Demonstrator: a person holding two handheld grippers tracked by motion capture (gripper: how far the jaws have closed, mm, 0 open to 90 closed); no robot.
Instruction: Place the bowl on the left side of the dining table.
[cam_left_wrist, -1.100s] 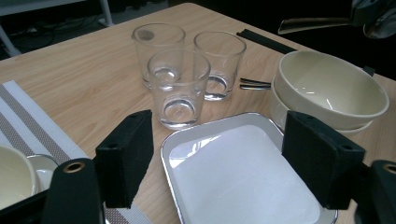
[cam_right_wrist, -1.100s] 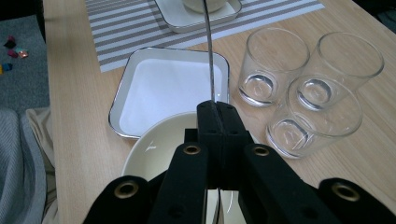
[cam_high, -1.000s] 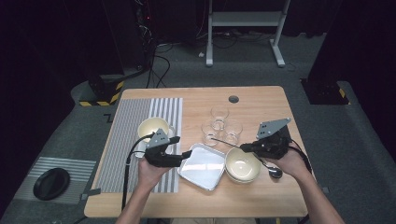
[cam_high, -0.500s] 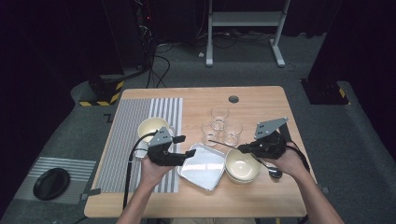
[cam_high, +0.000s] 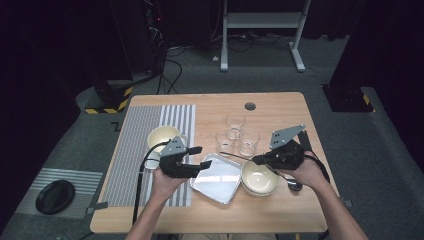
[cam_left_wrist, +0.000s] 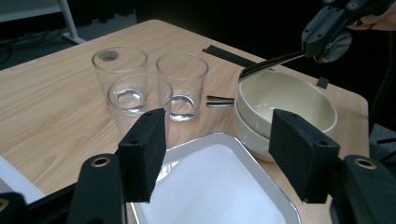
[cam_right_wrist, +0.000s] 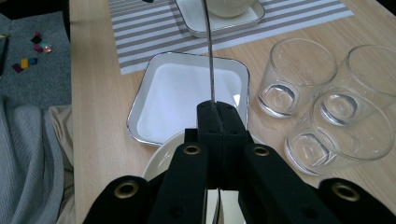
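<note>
My right gripper (cam_right_wrist: 218, 112) is clamped on a thin metal handle (cam_right_wrist: 210, 60); my left gripper (cam_left_wrist: 219, 140), closing, stands apart over the tray (cam_left_wrist: 215, 186).

Wooden table (cam_high: 280, 215) w/ striped mat (cam_high: 130, 150) on its left part. Left gripper (cam_high: 200, 157) sits at the left edge of the square white tray (cam_high: 217, 180), jaws just been closing, tray corner between them. Right gripper (cam_high: 256, 160) holds a thin utensil (cam_high: 235, 156) above stacked bowls (cam_high: 260, 178). 3 glasses (cam_high: 235, 135) behind tray; another bowl (cam_high: 162, 136) on mat.
</note>
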